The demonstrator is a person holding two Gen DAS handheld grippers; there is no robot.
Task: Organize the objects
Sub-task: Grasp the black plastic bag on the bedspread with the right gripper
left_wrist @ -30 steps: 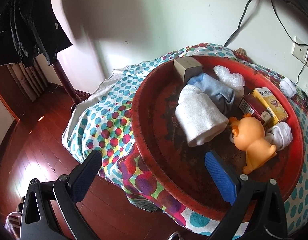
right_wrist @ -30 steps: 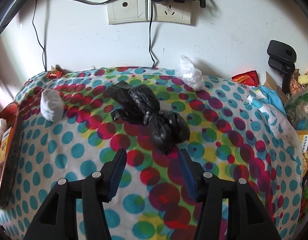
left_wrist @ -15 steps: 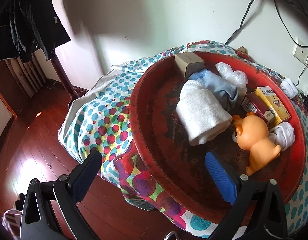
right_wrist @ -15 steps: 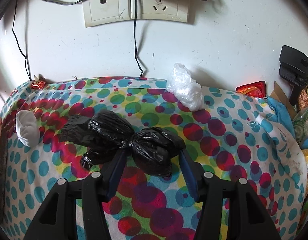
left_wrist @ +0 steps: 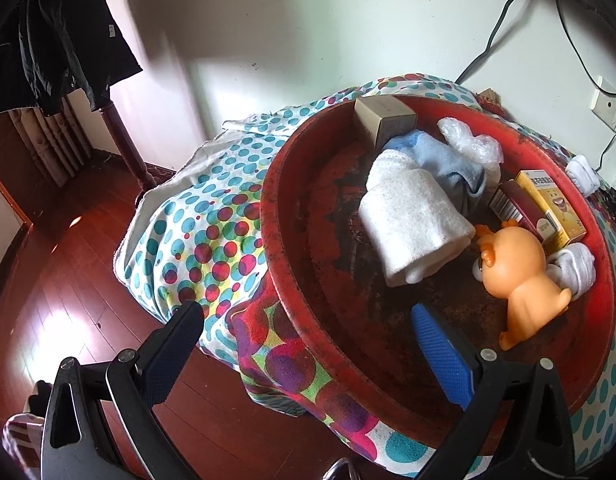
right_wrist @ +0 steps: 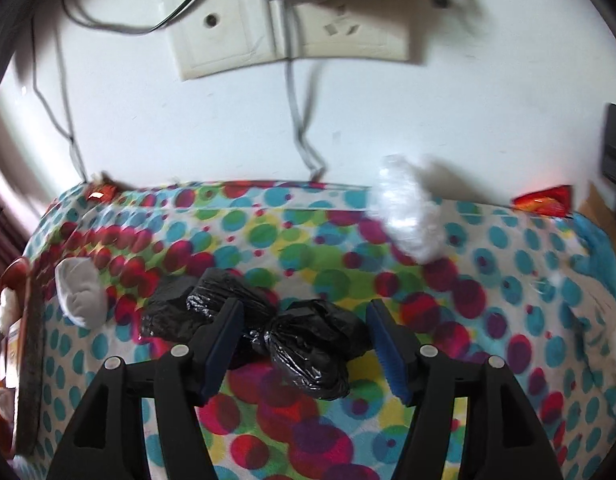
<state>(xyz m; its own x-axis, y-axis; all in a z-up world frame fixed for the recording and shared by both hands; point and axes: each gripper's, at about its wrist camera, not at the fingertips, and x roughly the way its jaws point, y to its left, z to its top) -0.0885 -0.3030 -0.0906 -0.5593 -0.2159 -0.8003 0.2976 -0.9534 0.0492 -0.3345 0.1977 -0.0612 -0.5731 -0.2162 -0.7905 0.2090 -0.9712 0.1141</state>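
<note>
A knotted black plastic bag point(right_wrist: 304, 344) lies on the dotted cloth point(right_wrist: 348, 248). My right gripper point(right_wrist: 304, 316) straddles its right lump, jaws opening, pads not pressing on it. A clear plastic bag point(right_wrist: 408, 212) sits near the wall and a white sock ball point(right_wrist: 82, 298) lies to the left. In the left wrist view my left gripper point(left_wrist: 308, 316) hangs open over the near rim of a red tray point(left_wrist: 292, 280). The tray holds a white rolled towel point(left_wrist: 412, 220), a blue cloth point(left_wrist: 444, 160), an orange toy point(left_wrist: 520, 276), a yellow box point(left_wrist: 548, 208) and a tan box point(left_wrist: 384, 118).
Wall sockets point(right_wrist: 288, 28) with cables hang above the table. A red snack packet point(right_wrist: 544, 204) and blue cloth lie at the right. Left of the table is wooden floor point(left_wrist: 68, 280), with a dark coat point(left_wrist: 52, 36) on a stand.
My right gripper has moved forward over the black bag and its jaws have spread wider. The left gripper has barely shifted.
</note>
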